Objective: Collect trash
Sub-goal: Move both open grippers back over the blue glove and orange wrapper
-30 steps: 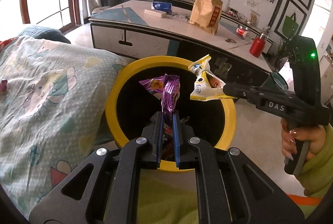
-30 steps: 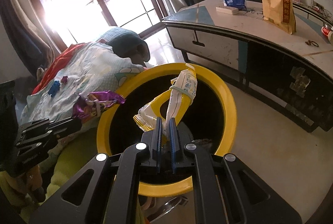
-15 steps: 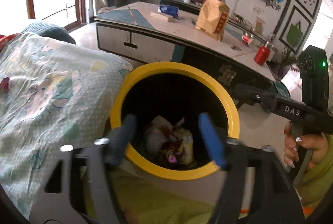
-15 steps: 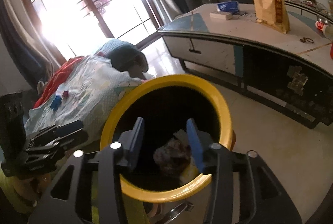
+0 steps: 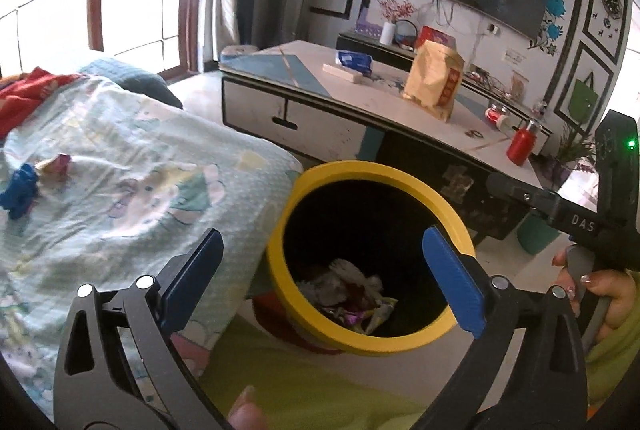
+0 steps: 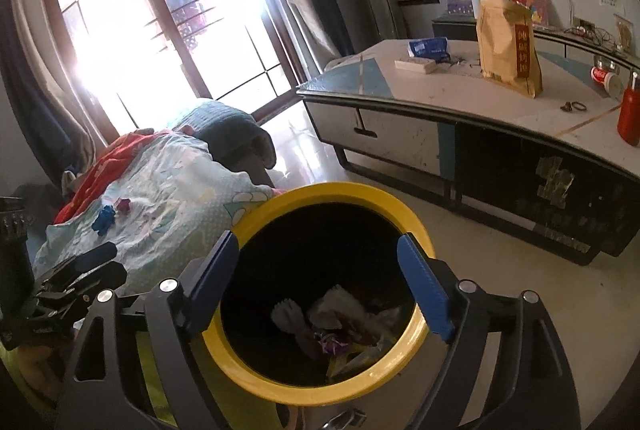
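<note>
The left gripper (image 5: 320, 270) has a matte black frame of cut-out triangular struts, with round silver screws at the joints. Its two fingers (image 5: 452, 286) carry flat, ribbed blue pads. The right gripper (image 6: 318, 286) is built alike, black with silver screws and blue finger pads. From the left wrist camera its body is a black pistol-shaped handle marked "DAS" in white, with a small green light glowing on top. The right hand (image 5: 596, 290) has polished nails and a yellow-green sleeve (image 5: 616, 358).
</note>
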### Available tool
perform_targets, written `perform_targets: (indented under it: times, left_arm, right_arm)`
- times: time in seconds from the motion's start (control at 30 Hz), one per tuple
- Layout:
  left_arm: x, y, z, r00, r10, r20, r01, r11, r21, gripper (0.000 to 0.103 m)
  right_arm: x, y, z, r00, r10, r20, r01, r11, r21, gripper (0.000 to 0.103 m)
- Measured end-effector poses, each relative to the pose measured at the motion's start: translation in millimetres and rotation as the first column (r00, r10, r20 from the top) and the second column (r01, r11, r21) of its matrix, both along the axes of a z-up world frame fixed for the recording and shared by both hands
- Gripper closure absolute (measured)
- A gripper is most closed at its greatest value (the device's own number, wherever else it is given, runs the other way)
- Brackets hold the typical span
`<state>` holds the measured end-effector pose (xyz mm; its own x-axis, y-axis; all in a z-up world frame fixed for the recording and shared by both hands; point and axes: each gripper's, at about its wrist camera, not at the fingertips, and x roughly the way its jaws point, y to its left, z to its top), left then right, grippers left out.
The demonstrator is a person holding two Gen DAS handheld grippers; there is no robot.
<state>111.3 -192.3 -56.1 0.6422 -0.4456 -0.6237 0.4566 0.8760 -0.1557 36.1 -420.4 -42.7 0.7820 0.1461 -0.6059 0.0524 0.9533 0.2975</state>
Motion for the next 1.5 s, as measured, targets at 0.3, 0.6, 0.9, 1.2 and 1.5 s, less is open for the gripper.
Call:
perform_targets:
  times: [0.3,0.6,0.9,1.2,1.5]
  left_arm:
    - [-7.1,28.5,13.5,0.995,0.064,0.071,-0.064,0.998,-0.005,0.011]
    - [-7.0,62.7,25.9,0.979,0.161,0.123,-0.159,0.987,-0.028,0.011]
    - [-4.6,106.0,34.3,0.95,0.276,0.147,-0.269,0.961,-0.065,0.011]
    - [-4.5,145.7,40.6,0.907,0.387,0.166,-0.375,0.922,-0.099,0.011]
    - [4.6,196.3,40.8,0.848,0.509,0.148,-0.493,0.86,-0.129,0.011]
  right_arm:
    - [0.3,24.8,14.4,0.999,0.032,0.036,-0.031,0.999,-0.024,0.015]
    - [4.9,55.8,29.8,0.994,0.088,0.071,-0.085,0.996,-0.038,0.014]
    - [16.3,106.9,42.0,0.976,0.201,0.087,-0.195,0.978,-0.078,0.013]
    - [30.3,156.3,48.9,0.954,0.286,0.095,-0.279,0.957,-0.083,0.012]
    - [43.4,202.7,46.6,0.928,0.362,0.085,-0.353,0.93,-0.103,0.012]
